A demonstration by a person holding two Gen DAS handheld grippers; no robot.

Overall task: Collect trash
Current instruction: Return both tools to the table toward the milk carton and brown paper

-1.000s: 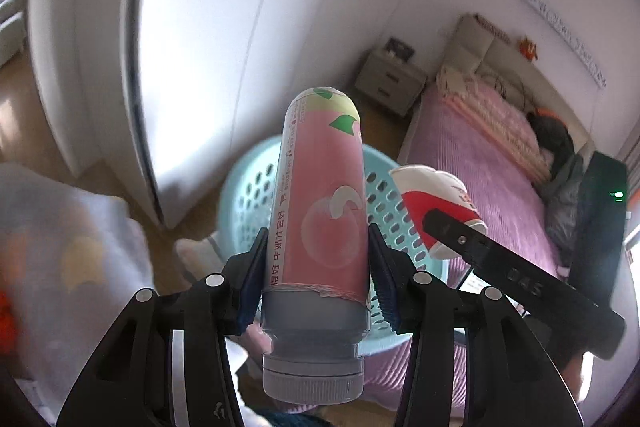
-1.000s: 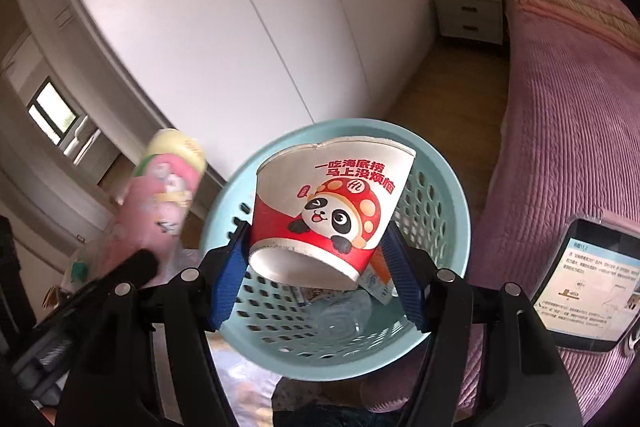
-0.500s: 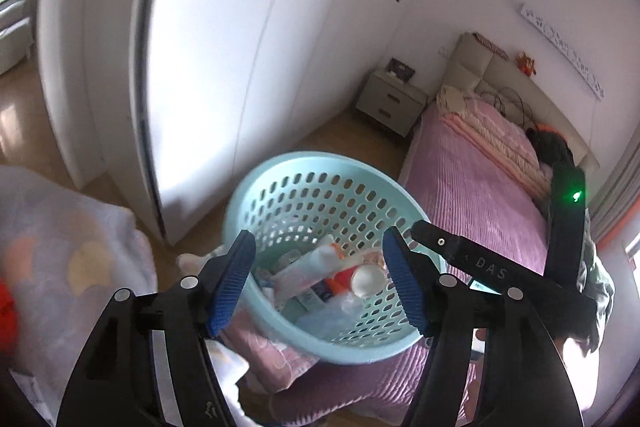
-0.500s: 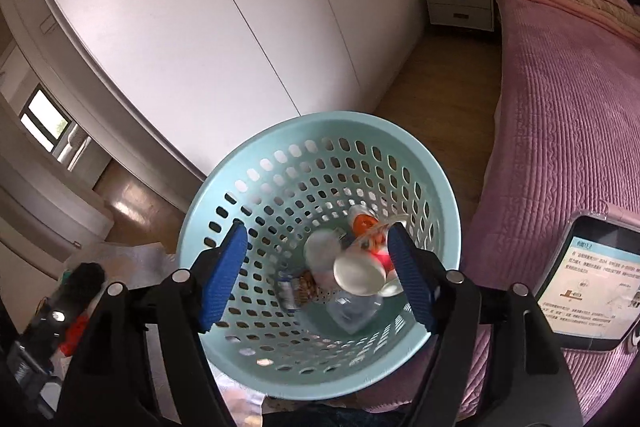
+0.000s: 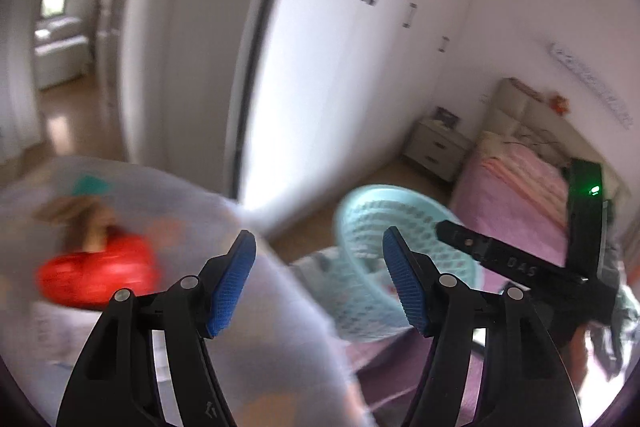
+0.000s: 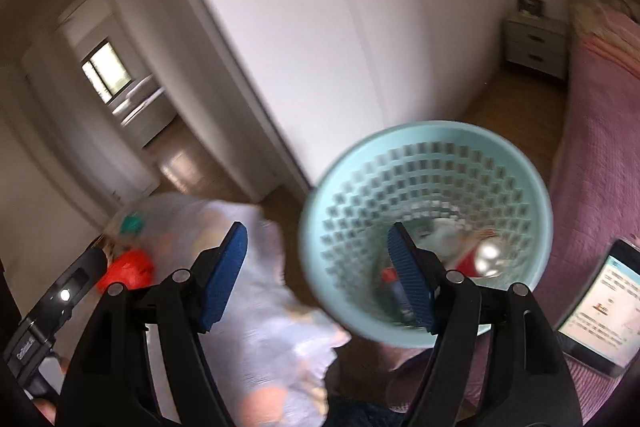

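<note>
A light blue perforated basket (image 6: 428, 163) stands by the pink bed and holds the red paper cup (image 6: 478, 259), a bottle and other trash. It also shows in the left wrist view (image 5: 360, 211). My left gripper (image 5: 320, 279) is open and empty, over a pale patterned cloth (image 5: 256, 307) left of the basket. My right gripper (image 6: 316, 275) is open and empty, its right finger over the basket's mouth. A red crumpled bag (image 5: 96, 271) lies on the cloth; it also shows in the right wrist view (image 6: 128, 269). Both views are blurred.
White wardrobe doors (image 5: 340, 67) stand behind the basket. A pink-covered bed (image 6: 600, 155) lies to the right with a phone (image 6: 600, 307) on it. A grey nightstand (image 5: 436, 147) stands at the far wall. A teal scrap (image 6: 134, 223) lies on the cloth.
My left gripper let go of the pink bottle and my right gripper let go of the paper cup; both fell into the basket. Both grippers then swung left toward the cloth.
</note>
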